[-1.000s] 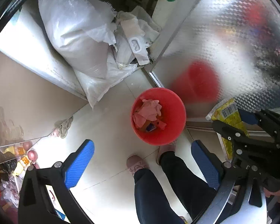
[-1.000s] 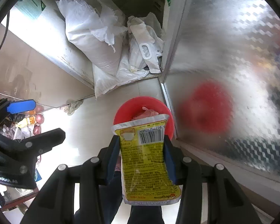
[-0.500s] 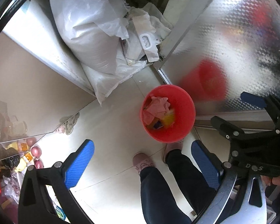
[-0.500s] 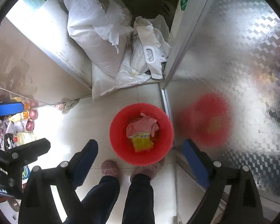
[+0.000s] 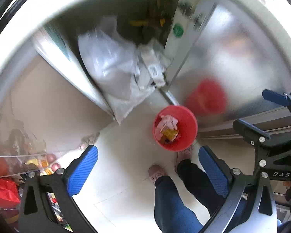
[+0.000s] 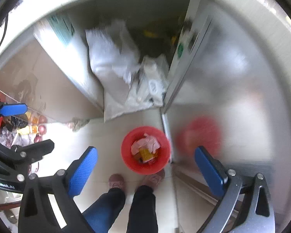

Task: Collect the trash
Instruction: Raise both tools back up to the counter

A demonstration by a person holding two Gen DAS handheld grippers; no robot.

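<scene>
A red bucket [image 5: 192, 124] [image 6: 126, 149] stands on the pale tiled floor, far below both grippers. Inside it lie a yellow snack packet [image 5: 169, 134] [image 6: 145, 154] and crumpled pink trash [image 5: 167, 121] [image 6: 151, 142]. My right gripper [image 6: 145, 150] hangs high over the bucket, its jaws opening wide with nothing between them. My left gripper [image 5: 147, 151] is open and empty, also high above the floor, a little left of the bucket. Each gripper shows at the edge of the other's view: the right gripper [image 5: 261, 114] and the left gripper [image 6: 27, 128].
White sacks [image 5: 110, 71] are piled in the corner behind the bucket. A patterned metal door [image 5: 242, 54] reflects the bucket on the right. A person's legs [image 6: 141, 207] in pink slippers stand just before the bucket. A cluttered glass tabletop [image 6: 29, 128] lies at the left.
The right gripper's jaws opened and the yellow packet dropped from them into the bucket. Both grippers then rose, so the bucket looks smaller and farther away.
</scene>
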